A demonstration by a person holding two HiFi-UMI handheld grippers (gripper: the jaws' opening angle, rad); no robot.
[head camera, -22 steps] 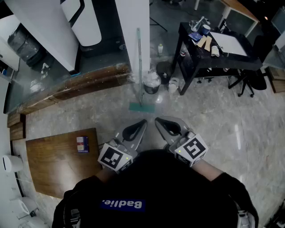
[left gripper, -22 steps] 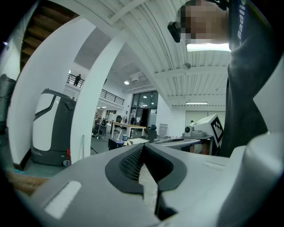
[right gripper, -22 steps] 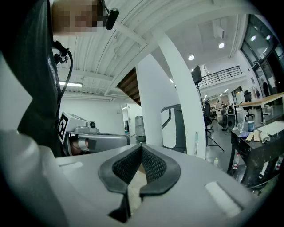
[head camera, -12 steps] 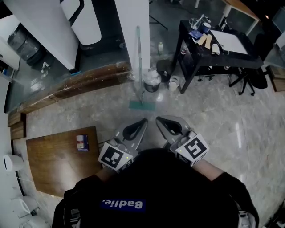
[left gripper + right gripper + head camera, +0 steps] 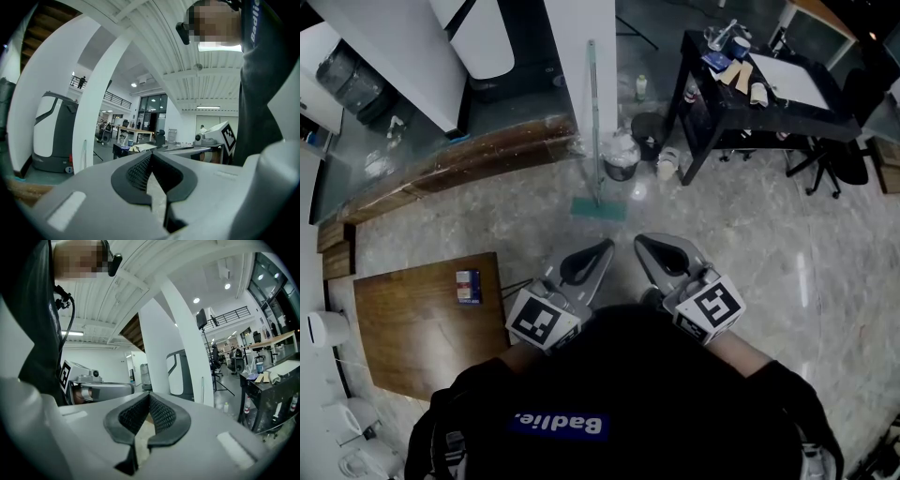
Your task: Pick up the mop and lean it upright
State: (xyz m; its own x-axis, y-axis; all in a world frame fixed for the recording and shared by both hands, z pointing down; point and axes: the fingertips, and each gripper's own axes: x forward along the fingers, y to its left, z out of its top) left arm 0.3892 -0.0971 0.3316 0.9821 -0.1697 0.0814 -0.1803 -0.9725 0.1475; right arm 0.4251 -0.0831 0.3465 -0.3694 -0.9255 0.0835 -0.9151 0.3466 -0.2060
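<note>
The mop [image 5: 592,131] stands upright, its long pale handle leaning against the white pillar [image 5: 581,37] and its teal head [image 5: 598,209] flat on the marble floor. Both grippers are held close to my body, a short way in front of the mop head and apart from it. My left gripper [image 5: 607,246] is shut with nothing in it, and my right gripper [image 5: 639,241] beside it is likewise shut and empty. The mop handle [image 5: 85,153] shows against the pillar in the left gripper view past the left gripper [image 5: 151,153]. It shows too as a handle [image 5: 202,390] beyond the right gripper [image 5: 149,394].
A low wooden table [image 5: 412,328] with a small box [image 5: 468,286] stands at the left. Right of the mop sit a dark bucket [image 5: 621,164] and a black desk [image 5: 769,103] with clutter, plus an office chair [image 5: 839,159]. A wooden ledge [image 5: 459,159] runs behind.
The head view has shifted slightly, so everything sits a little higher in the picture. The grippers stay shut side by side and the mop stays leaning on the pillar.
</note>
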